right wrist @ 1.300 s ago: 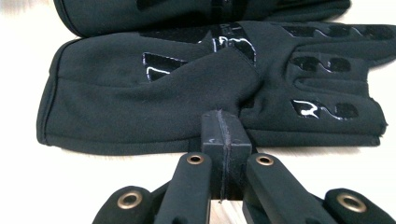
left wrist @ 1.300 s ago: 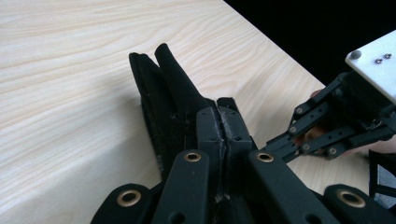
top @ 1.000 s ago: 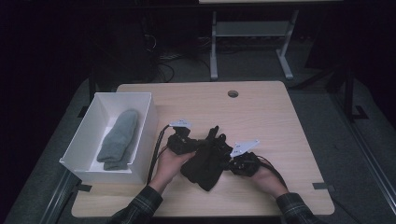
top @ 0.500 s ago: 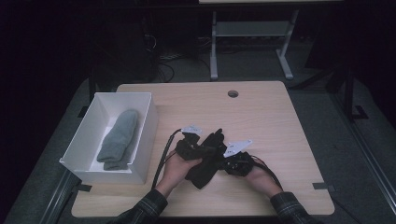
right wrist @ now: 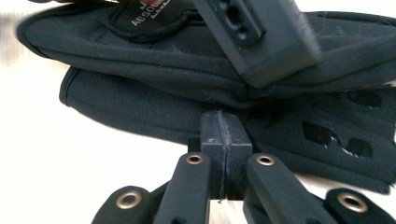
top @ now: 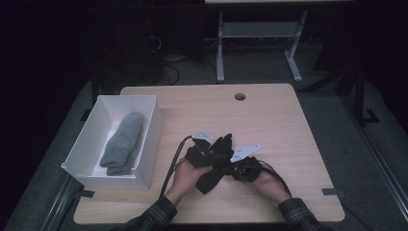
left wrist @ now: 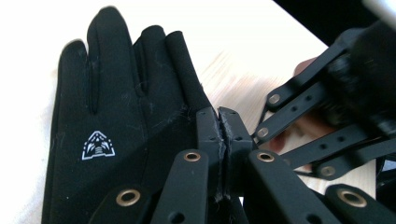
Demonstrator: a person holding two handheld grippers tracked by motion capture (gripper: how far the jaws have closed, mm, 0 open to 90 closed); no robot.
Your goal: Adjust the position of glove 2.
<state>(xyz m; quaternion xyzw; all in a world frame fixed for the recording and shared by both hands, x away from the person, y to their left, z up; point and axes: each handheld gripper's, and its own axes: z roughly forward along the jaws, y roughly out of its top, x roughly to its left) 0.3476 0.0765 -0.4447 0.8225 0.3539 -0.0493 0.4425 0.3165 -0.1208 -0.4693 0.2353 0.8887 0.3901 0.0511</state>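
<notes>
1. Table (top: 288, 125): light wood, rounded corners, with a cable hole (top: 240, 96) near the far edge. The far half and the right side are bare, leaving plenty of room there. All the work is bunched at the near-centre, close to the near edge.
2. White bin (top: 149, 144): on the left side of the table, with its near-left corner at the table edge. It holds one grey sock (top: 121, 143), lying lengthwise and flat on the bottom. Bin and sock are in the same place as one second ago.
3. Black gloves (top: 215, 166): a dark heap between the two hands, near-centre, well apart from the bin. The right gripper view shows two stacked, cuffs to the left. The left gripper view shows one flat with its fingers spread away and a white logo (left wrist: 98, 145) on the back.
4. Since one second ago the heap and both hands have pulled in tighter and slightly toward the near edge, and the glove pile looks more bunched.
5. Left gripper (top: 207, 150): jaws pressed together at the glove's edge (left wrist: 223, 126). I can't tell if any fabric is pinched.
6. Right gripper (top: 234, 161): jaws pressed together, tips right against the lower glove (right wrist: 225, 128). I can't tell if the hem is caught. The left gripper's jaw crosses on top of the upper glove.
</notes>
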